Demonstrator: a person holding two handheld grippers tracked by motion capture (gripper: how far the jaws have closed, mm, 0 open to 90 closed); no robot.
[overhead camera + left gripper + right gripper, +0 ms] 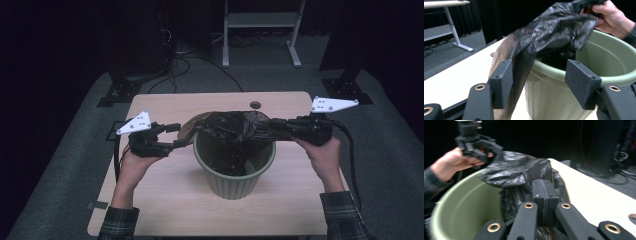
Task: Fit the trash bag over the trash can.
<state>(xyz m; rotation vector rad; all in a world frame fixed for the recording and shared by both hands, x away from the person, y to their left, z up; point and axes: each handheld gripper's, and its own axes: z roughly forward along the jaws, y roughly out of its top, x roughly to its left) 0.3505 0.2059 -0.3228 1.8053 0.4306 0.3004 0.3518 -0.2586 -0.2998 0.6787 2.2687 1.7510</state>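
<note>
A ribbed green bin (pixel 235 172) stands in the middle of the light wooden table (pixel 165 200). A black plastic bag (pixel 232 125) is draped across its mouth, partly hanging inside. My right gripper (pixel 274 123) comes in level from the right, its jaws pressed together on the bag's film (pixel 524 173) at the rim. My left gripper (pixel 180 135) is at the bin's left side with its jaws apart. In the left gripper view a hanging fold of the bag (pixel 524 62) passes between the pads (pixel 581 82), beside the left one, and they do not squeeze it.
A round cable hole (pixel 255 105) sits near the table's far edge. Beyond the table are a white desk frame (pixel 260 30), floor cables (pixel 185 65) and black stand bases (pixel 117 92) on grey carpet. Bare tabletop lies in front of the bin.
</note>
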